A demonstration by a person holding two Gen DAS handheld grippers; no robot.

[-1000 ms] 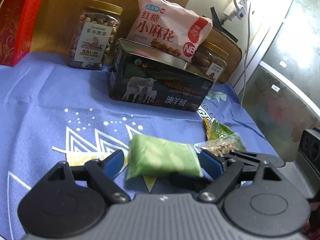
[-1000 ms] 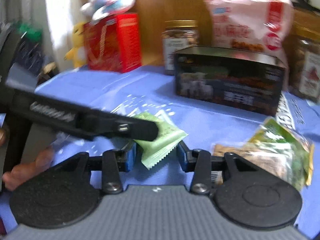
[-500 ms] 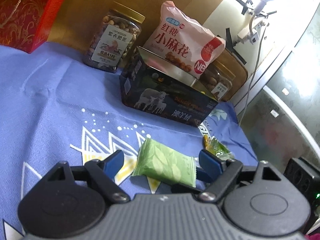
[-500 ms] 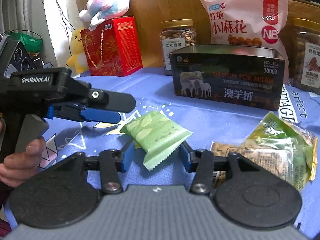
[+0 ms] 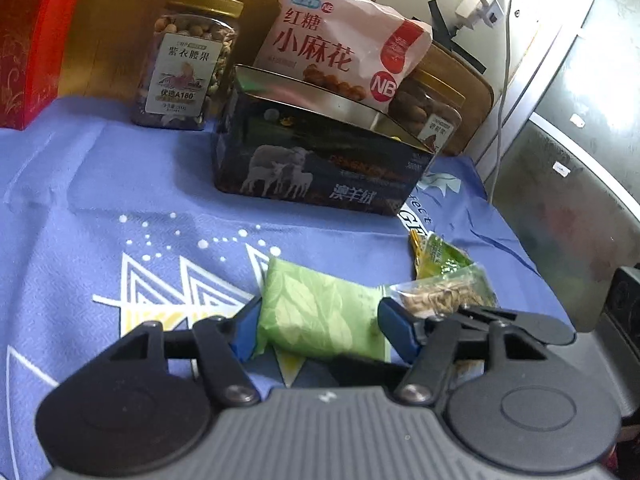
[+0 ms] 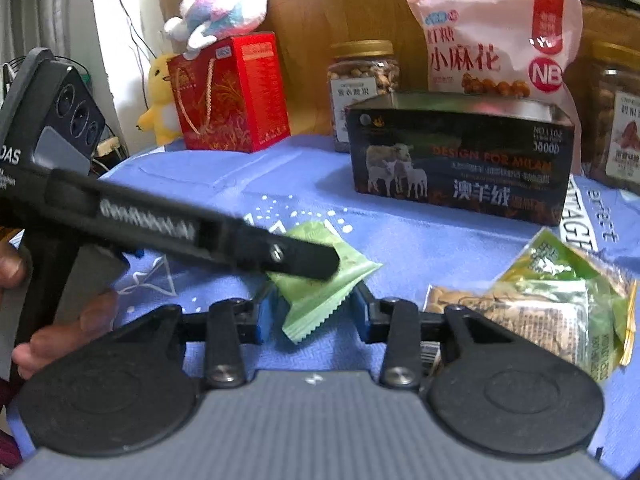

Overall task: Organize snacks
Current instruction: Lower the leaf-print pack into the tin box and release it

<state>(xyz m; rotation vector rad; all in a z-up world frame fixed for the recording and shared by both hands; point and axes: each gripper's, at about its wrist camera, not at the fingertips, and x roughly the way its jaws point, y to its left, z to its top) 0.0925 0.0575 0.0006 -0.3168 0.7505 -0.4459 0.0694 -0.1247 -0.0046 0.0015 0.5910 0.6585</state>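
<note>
A light green snack packet [image 5: 320, 316] lies on the blue cloth between the blue pads of my left gripper [image 5: 320, 326], which is open around it, pads close to its ends. In the right wrist view the same packet [image 6: 320, 292] lies between my open right gripper's [image 6: 312, 314] pads, with the left gripper's finger [image 6: 296, 258] lying over it. A dark open tin box with sheep [image 5: 320, 160] [image 6: 460, 160] stands behind. Several more snack packets [image 6: 560, 304] [image 5: 444, 280] lie at the right.
Behind the tin stand a pink snack bag [image 5: 340, 48], a nut jar [image 5: 188, 60], a second jar [image 6: 616, 120] and a red gift box [image 6: 232, 92] with plush toys. The blue cloth's [image 5: 100, 200] right edge falls off beside a grey cabinet [image 5: 568, 160].
My left gripper rose half a second ago, then came back down over the green packet, its pads now close to the packet's ends. My right gripper stayed almost still.
</note>
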